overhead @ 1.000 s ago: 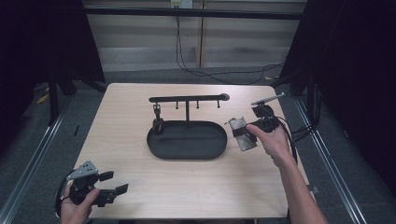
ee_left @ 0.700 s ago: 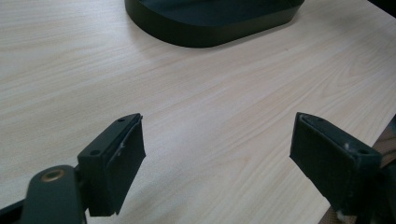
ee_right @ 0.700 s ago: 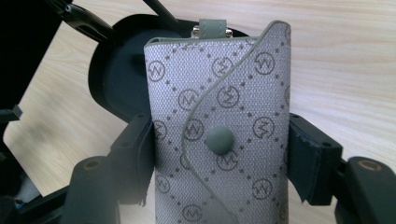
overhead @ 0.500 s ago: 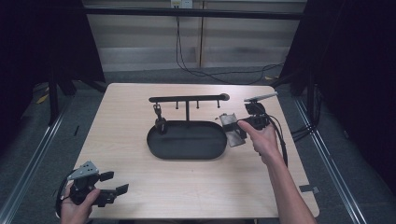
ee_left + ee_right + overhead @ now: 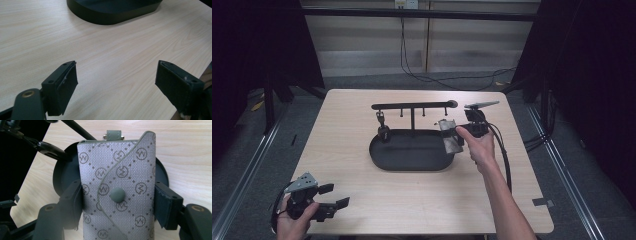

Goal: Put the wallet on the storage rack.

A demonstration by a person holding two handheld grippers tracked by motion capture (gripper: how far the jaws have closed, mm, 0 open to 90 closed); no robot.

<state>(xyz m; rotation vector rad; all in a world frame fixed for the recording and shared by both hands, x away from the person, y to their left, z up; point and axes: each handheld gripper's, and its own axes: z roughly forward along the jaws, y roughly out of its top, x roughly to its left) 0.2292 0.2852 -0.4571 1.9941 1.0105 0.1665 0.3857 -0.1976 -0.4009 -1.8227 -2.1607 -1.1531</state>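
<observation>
My left gripper (image 5: 333,196) rests low at the near left table corner, jaws spread wide apart. My right gripper (image 5: 451,136) is extended forward, arm outstretched, jaws clamped on a grey patterned pouch (image 5: 117,192).

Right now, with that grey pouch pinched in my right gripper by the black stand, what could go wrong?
The right gripper holds the grey pouch by its side edges, so the soft fabric might slip or twist. The pouch hangs close to the stand's crossbar and tray, so a careless move could knock the stand.
</observation>
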